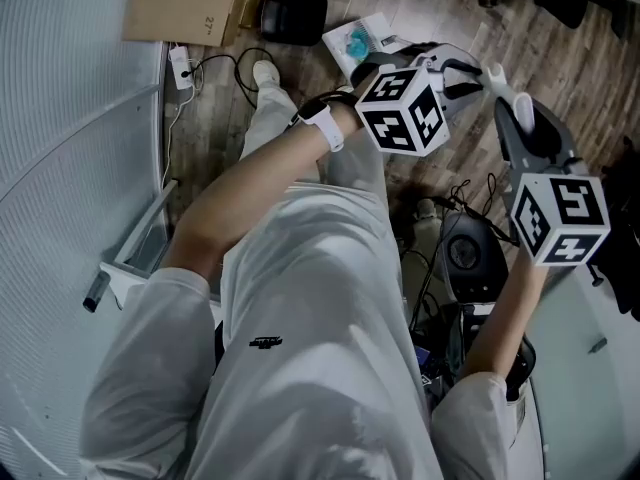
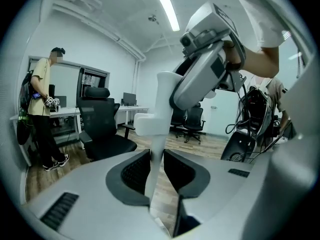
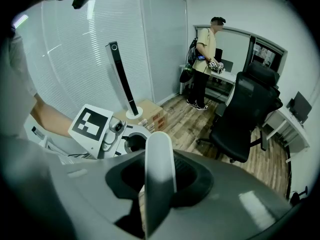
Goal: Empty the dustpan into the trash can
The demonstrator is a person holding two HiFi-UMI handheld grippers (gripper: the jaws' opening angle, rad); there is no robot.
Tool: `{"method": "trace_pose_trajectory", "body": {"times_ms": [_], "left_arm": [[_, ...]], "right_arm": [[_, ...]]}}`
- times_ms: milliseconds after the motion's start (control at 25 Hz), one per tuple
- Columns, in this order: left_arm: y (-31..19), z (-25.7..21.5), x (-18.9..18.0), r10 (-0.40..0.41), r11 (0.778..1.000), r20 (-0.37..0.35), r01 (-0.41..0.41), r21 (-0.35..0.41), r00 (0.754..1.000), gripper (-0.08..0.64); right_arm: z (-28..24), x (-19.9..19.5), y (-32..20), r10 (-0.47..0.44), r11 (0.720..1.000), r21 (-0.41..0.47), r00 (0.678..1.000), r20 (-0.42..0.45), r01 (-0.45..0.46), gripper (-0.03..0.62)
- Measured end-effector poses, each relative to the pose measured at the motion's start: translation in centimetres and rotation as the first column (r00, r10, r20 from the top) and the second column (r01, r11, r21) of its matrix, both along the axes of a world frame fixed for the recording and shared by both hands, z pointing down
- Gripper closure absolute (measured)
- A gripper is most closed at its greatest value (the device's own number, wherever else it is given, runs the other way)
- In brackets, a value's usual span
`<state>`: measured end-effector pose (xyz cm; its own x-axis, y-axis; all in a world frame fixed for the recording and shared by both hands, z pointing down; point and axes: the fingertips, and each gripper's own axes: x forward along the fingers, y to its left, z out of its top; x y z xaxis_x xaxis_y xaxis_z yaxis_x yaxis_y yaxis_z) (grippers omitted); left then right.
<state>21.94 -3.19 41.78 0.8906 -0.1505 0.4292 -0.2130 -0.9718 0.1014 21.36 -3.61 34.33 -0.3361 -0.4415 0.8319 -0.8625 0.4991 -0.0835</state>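
Dustpan handle (image 3: pixel 159 159), a flat bar of smooth white plastic with a rounded end, stands up between the pads of the right gripper (image 3: pixel 159 186). Its jaws are closed about halfway and clamp the bar from both sides.

In the left gripper view the same white piece shows as a thick, square-edged column with a short stub jutting to the left. Below that it narrows to a thin stem that drops into the left gripper (image 2: pixel 158 166). Those jaws are also partly closed. Their ribbed black pads bear on the stem at its upper part, and it lies closer to the left pad lower down. The pan's scoop cannot be made out in any view.

From the head view both grippers are held out to the right, in front of the person, above the wood-plank floor (image 1: pixel 560 58). Their tips come together at the handle.

Both gripper shells are matte grey and gently curved, with dark hollows around the pads. The left one carries a white marker cube (image 3: pixel 92 124) printed with black squares. Farther off are a black office chair (image 3: pixel 245 114), a brown cardboard box (image 3: pixel 147 111) and pale slatted blinds (image 3: pixel 75 49).
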Motion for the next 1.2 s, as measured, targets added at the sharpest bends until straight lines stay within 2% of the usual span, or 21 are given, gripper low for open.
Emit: {"method": "trace_pose_trajectory", "body": {"times_ms": [280, 600, 760, 1040, 1200], "left_arm": [[0.2, -1.8, -0.6, 0.020, 1.000, -0.014, -0.020, -0.007, 1.000, 0.474], [-0.2, -4.3, -0.8, -0.011, 1.000, -0.061, 0.009, -0.028, 0.998, 0.472], [-0.6, -5.9, -1.2, -0.032, 0.997, -0.085, 0.027, -0.067, 0.996, 0.466], [-1.6, -8.1, -1.7, -0.065, 0.997, -0.114, 0.058, -0.059, 0.991, 0.463], [-2.7, -9.7, -2.2, -0.083, 0.996, -0.124, 0.080, -0.028, 0.989, 0.462]], "right_arm": [[-1.8, -1.3, 0.5, 0.001, 1.000, 0.028, 1.000, -0.018, -0.001, 0.480], [-4.2, -1.5, 0.4, 0.016, 0.997, 0.075, 0.999, -0.033, -0.013, 0.481], [-5.8, -1.9, 0.2, 0.028, 0.995, 0.102, 0.999, -0.034, -0.024, 0.482], [-7.9, -2.5, -0.4, 0.024, 0.988, 0.152, 0.999, -0.043, -0.018, 0.481], [-9.5, -2.8, -1.1, 0.026, 0.982, 0.189, 0.999, -0.026, -0.021, 0.482]]}}
